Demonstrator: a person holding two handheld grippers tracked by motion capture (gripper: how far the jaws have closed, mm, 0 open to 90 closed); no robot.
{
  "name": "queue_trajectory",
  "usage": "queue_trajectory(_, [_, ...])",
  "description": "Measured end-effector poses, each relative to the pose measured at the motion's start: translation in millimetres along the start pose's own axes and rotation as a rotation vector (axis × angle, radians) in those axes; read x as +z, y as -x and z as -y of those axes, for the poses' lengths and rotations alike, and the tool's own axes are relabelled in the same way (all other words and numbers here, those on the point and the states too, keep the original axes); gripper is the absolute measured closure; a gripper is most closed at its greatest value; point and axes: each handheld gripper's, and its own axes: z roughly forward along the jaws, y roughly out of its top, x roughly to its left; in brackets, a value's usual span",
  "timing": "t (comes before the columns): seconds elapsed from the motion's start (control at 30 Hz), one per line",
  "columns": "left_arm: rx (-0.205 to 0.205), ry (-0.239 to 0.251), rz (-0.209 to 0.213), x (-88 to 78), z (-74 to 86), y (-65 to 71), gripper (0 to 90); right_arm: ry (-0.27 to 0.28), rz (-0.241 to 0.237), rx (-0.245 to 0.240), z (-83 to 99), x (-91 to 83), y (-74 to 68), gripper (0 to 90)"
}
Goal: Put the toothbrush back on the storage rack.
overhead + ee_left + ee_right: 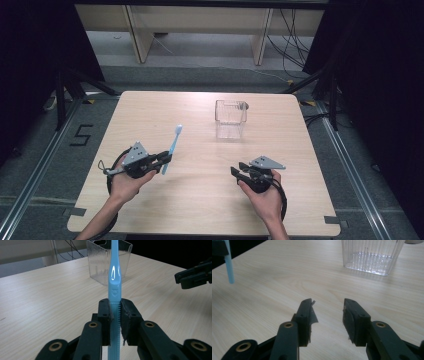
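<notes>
On the pale wood-grain table [200,165], a clear ribbed plastic cup [231,119] stands toward the far side. Left gripper [115,312] is clamped on a glossy light-blue toothbrush [114,282], its ridged handle pinched between both pads, brush end pointing toward the cup. Right gripper [328,312] sits apart, jaws spread, empty.

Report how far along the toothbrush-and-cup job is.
Done: the left gripper is clamped on the blue toothbrush, lifted off the table. In hand: brush held upright, short of the clear cup. Left, probably: putting it into the cup, which looks empty. The right gripper is open and idle.
</notes>
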Motion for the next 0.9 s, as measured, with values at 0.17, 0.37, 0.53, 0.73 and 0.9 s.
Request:
queue_trajectory(0.17, [0.011,0.032,0.004,1.3,0.3,1.6,78.2,0.043,-0.020,0.010,-4.7,-0.6,-4.7,61.5])
queue_trajectory(0.37, [0.008,0.057,0.019,6.2,0.4,4.1,78.2,0.079,-0.048,0.014,-9.2,-0.6,-7.0,61.7])
queue_trajectory(0.53, [0.011,0.052,0.026,10.1,0.7,5.2,78.2,0.089,-0.063,0.051,-11.1,-1.9,-7.7,61.7])
queue_trajectory(0.73, [0.018,0.050,0.040,14.7,-0.8,8.4,78.2,0.112,-0.090,0.074,-11.9,-1.4,-8.2,61.7])
queue_trajectory(0.9, [0.025,0.061,0.046,15.4,-3.4,11.8,78.2,0.158,-0.097,0.104,-17.6,-2.4,-14.1,62.3])
